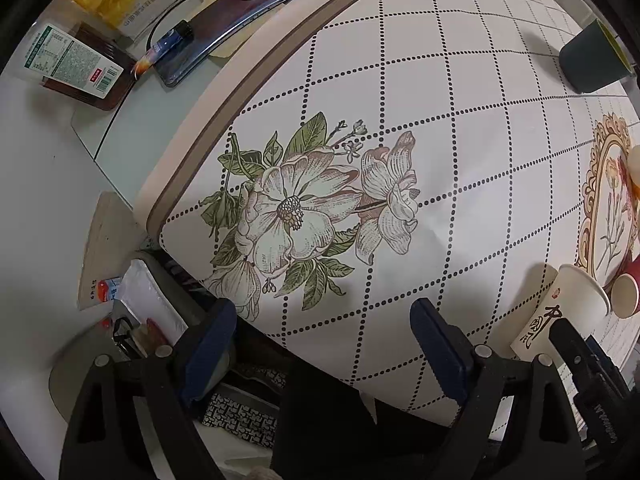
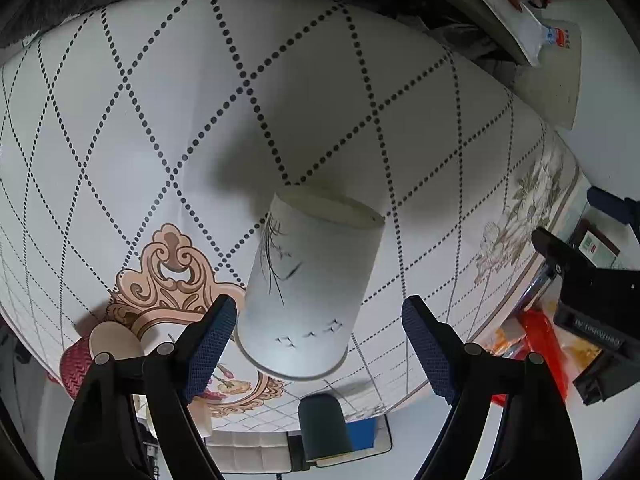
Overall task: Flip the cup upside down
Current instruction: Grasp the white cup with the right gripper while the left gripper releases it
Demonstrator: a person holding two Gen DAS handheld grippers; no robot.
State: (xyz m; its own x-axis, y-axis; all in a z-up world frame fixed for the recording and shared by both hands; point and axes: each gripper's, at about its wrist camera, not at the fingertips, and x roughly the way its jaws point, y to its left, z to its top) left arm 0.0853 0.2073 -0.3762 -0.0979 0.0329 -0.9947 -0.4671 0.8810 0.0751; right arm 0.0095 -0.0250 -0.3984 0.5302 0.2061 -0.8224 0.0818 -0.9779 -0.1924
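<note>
A white paper cup (image 2: 310, 284) with ink drawings stands on the checked tablecloth (image 2: 168, 92) between my right gripper's (image 2: 320, 320) open fingers, nearer the left finger; no finger visibly touches it. In the left wrist view the same cup (image 1: 560, 308) shows at the lower right with black calligraphy, next to the right gripper's black body (image 1: 592, 364). My left gripper (image 1: 324, 320) is open and empty over the flower print (image 1: 304, 208) near the table's edge.
A red paper cup (image 2: 80, 360) and a dark green cup (image 2: 324, 428) stand beyond the white cup. In the left wrist view the dark green cup (image 1: 592, 60) is at the far right. A phone (image 1: 224, 32) and packets (image 1: 76, 64) lie off the table.
</note>
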